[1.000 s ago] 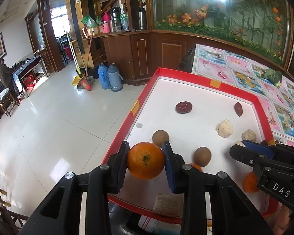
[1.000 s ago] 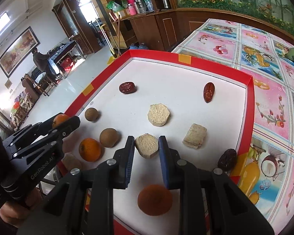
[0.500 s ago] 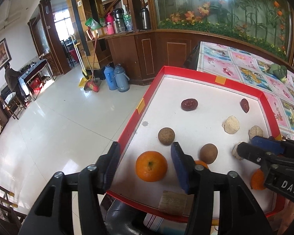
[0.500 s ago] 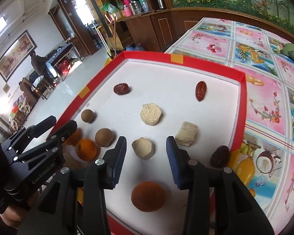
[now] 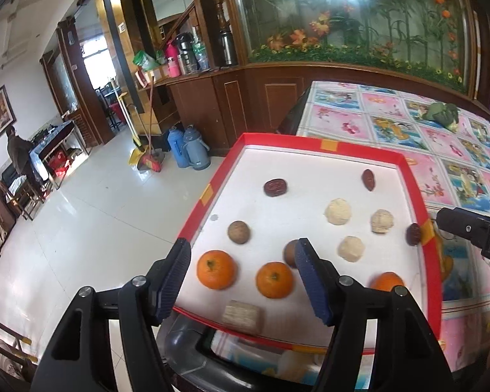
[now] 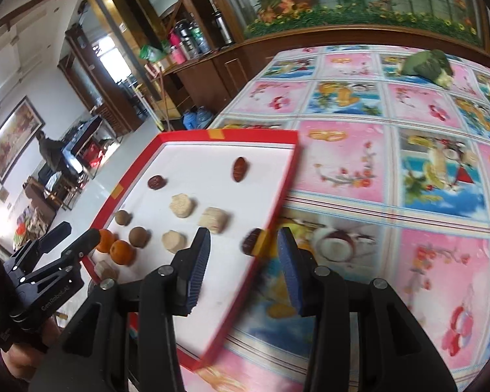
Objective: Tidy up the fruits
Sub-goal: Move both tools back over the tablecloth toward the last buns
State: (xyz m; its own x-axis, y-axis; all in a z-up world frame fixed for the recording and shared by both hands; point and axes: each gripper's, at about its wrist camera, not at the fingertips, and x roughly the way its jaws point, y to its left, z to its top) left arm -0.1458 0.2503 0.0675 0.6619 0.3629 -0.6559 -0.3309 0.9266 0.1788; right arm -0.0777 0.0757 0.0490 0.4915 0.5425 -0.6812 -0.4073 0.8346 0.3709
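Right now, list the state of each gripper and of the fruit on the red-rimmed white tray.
Left gripper: open, empty.
Right gripper: open, empty.
Three round oranges: resting loose at the red-rimmed white tray's near edge.
Dark red date: against the tray's right rim.

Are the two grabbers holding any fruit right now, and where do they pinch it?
No. The left hand-held gripper is open above the oranges on the red tray; the right hand-held gripper is open too, pinching nothing.
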